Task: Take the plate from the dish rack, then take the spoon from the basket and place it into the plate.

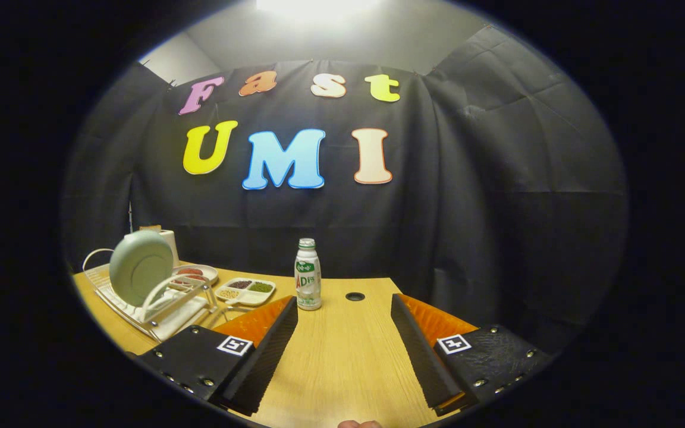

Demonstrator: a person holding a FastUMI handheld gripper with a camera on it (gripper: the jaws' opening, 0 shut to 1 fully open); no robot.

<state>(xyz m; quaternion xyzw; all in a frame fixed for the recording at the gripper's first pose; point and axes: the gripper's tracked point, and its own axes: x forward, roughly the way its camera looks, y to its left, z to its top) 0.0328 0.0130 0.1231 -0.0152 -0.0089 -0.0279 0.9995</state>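
The plate (140, 267) stands on its edge in the dish rack (118, 300), off to the left of my claw (344, 333), which is wide open and holds nothing. If I bump the rack, the plate could tip and fall on the tabletop (342, 356)

Camera rides the tongs (344, 309) — low, facing across the table (342, 362).

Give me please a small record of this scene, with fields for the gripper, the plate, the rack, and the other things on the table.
gripper: open, holding nothing, fingers apart over bare table
plate: pale green, standing on edge in the dish rack, untouched
bottle: upright, just beyond the fingers
divided trays: beside the rack, holding small foods
spoon: cannot tell where
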